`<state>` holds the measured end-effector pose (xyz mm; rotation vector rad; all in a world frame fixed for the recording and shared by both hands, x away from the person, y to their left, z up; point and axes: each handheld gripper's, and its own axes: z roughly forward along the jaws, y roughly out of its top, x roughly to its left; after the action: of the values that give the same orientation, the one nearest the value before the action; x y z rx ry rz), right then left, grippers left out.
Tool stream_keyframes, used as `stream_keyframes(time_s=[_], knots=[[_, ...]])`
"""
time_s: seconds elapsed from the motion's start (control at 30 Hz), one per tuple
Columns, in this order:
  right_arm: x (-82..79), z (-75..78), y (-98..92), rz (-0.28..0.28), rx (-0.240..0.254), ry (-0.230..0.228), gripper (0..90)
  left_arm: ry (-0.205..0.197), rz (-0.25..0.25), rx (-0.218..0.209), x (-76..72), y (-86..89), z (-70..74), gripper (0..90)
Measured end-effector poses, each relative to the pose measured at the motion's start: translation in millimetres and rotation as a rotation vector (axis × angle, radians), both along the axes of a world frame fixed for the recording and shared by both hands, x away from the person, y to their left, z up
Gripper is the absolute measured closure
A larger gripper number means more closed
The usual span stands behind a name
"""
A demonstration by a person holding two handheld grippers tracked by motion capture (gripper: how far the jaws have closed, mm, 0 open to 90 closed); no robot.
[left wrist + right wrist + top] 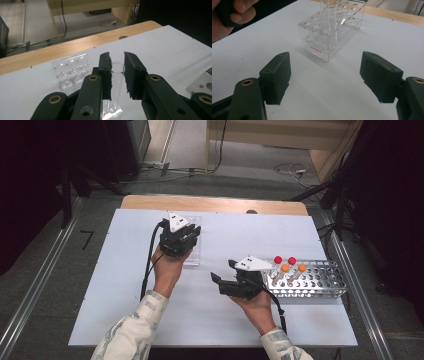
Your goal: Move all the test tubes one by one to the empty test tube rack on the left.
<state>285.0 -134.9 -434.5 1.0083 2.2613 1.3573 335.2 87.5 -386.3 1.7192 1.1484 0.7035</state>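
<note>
A clear uncapped tube (pixel 117 80) stands upright in a clear acrylic rack (pixel 71 72) on the white table. My left gripper (pixel 117 58) has its jaws closed in on the tube's upper part, one pad on each side of the rim. In the high view the left gripper (pixel 186 239) sits over that rack (pixel 192 255). My right gripper (pixel 223 270) hovers at mid-table, wide open and holding nothing. Its own view looks between the spread jaws (pixel 324 72) toward the clear rack (pixel 329 35) and the tube (pixel 325 17) rising from it.
A metal rack (pixel 310 282) stands right of the right gripper, with two red-capped tubes (pixel 278 260) and two orange-capped tubes (pixel 285 268) at its left end. Its corner shows in the left gripper view (pixel 200 85). A wooden strip (pixel 215 204) borders the table's far edge.
</note>
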Motion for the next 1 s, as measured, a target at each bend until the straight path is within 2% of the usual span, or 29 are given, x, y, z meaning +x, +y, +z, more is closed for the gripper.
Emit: stream_keyframes(time_s=[0.37,0.6,0.67,0.9,1.0], knots=[[-0.3,-0.5,0.5,0.005,-0.002,0.000,23.3,0.027,0.022,0.035,2.5,-3.5,-26.3,76.9],[-0.1,-0.8,0.0,0.004,-0.003,0.002,23.6,0.041,0.020,0.049,2.4,-4.9,-33.4,75.7],[-0.2,-0.8,0.0,0.003,-0.004,0.002,23.6,0.039,0.023,0.048,2.1,-5.2,-33.2,70.3],[-1.4,0.3,-0.5,0.004,0.002,0.000,23.6,0.043,0.016,0.005,-1.4,-1.6,-27.8,62.0],[-3.0,1.3,-1.3,0.005,0.001,0.002,23.6,0.046,0.021,0.009,-3.6,0.0,-25.7,51.7]])
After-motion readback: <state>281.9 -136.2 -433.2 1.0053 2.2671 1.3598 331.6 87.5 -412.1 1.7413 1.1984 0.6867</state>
